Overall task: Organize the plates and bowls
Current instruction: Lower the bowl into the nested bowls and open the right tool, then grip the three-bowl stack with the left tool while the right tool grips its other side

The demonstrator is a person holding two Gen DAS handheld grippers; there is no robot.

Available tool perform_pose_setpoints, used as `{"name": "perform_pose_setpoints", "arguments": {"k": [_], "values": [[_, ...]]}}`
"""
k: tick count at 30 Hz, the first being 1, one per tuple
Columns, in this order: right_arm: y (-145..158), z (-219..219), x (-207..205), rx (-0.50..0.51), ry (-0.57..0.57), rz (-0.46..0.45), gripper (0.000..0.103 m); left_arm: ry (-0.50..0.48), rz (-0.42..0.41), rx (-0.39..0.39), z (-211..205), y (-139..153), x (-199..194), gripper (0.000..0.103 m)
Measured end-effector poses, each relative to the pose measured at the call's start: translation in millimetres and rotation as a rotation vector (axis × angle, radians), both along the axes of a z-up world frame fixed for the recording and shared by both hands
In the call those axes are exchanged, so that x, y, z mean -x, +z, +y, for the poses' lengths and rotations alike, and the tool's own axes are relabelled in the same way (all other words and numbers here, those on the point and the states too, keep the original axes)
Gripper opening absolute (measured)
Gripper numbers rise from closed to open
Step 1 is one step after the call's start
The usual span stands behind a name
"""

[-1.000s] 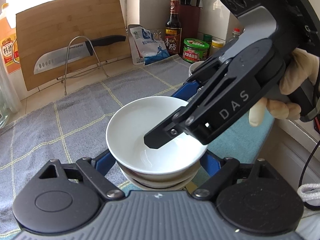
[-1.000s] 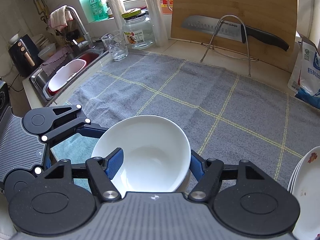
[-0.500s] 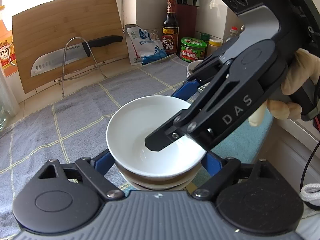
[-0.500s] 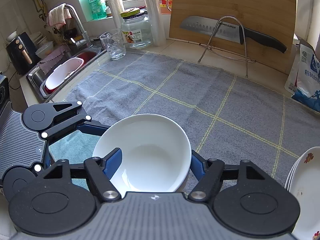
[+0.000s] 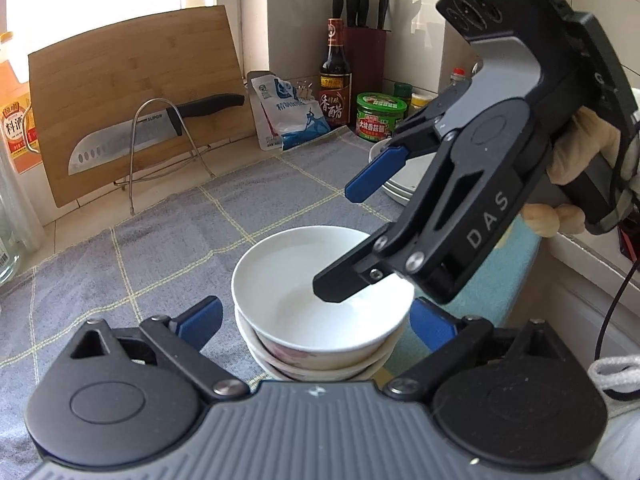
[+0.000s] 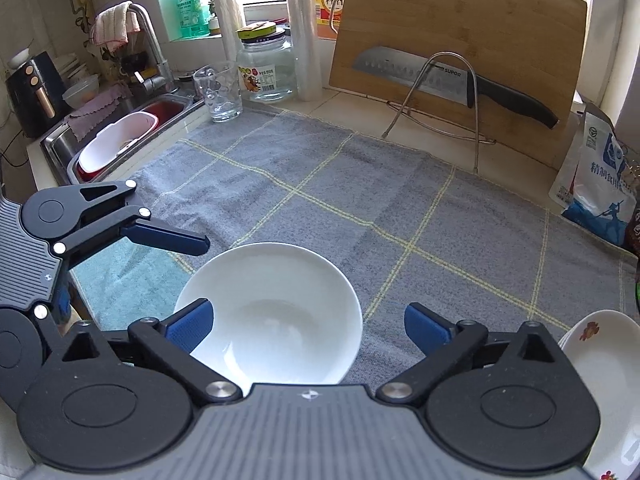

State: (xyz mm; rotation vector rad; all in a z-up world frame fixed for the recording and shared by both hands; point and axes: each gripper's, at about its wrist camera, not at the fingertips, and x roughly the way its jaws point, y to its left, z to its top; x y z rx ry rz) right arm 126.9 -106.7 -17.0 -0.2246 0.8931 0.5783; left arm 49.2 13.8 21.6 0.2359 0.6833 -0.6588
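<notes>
Three nested bowls point(image 5: 320, 320) sit as one stack on the grey checked towel point(image 5: 132, 264), at six o'clock in both views. The left gripper point(image 5: 316, 322) flanks the stack, jaws opening, pads clear. The right gripper point(image 6: 306, 326) hangs over the top bowl, jaws opening, touching nothing. At two o'clock in the left view, a pile of plates point(image 5: 404, 184), number unclear.

Left gripper point(image 5: 316, 322) jaws opening; right gripper point(image 6: 306, 322) jaws opening, angled down.
</notes>
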Motion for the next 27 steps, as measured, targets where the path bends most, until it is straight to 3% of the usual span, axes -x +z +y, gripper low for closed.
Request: {"name": "perform_pose_setpoints", "arguments": {"k": [7, 18, 22, 27], "values": [[5.6, -12.2, 1.7, -0.004, -0.039, -0.018, 0.103, 0.021, -0.039, 0.006, 9.1, 7.8, 2.3, 0.100], [4.7, -18.6, 6.8, -0.018, -0.080, -0.020, 0.103, 0.104, -0.010, 0.004, 27.9, -0.5, -6.9, 0.100], [7.3, -20.1, 11.1, -0.026, -0.088, -0.038, 0.103, 0.090, -0.049, 0.017, 37.4, 4.9, -4.0, 0.100], [11.9, -17.2, 30.5, -0.018, -0.058, -0.099, 0.103, 0.011, -0.159, 0.060, 55.5, 8.8, 7.3, 0.102]]}}
